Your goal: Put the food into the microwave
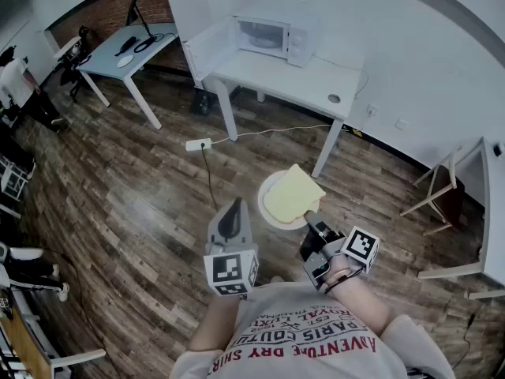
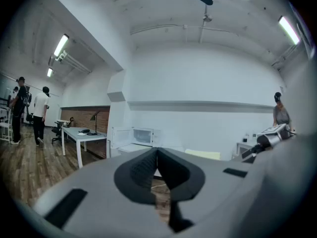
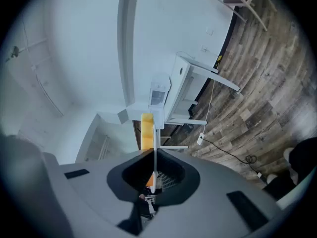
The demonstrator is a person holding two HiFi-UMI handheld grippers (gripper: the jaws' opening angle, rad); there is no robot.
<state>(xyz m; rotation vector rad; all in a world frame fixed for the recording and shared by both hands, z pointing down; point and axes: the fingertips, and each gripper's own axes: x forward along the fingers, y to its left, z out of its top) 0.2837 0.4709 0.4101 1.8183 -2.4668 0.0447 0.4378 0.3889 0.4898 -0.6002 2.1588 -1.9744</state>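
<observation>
Right gripper: jaws clamped on the near rim of the plate; in the right gripper view the rim runs edge-on as a thin white line between the pads.
Left gripper: jaws together with nothing between them; it hangs just beside the right one and gives the plate no support.
Plate: white and round, held out over the wooden floor by one edge only. A pinch this narrow could let it swivel or sag if the wrist rolls during the walk.
Food: a flat yellow slice lying loose on the plate, one corner past the far rim. Any forward tilt or a sudden stop would probably slide it off.
Power strip: on the floor with its cable, between the person and the table; a trip hazard on the way.
Table: white and well apart from the plate. Its front edge could knock the plate's underside if the plate comes in low.
Microwave: on the table with its door swung open to the left. The overhanging corner may catch the opening's frame unless the plate enters level and centred.
</observation>
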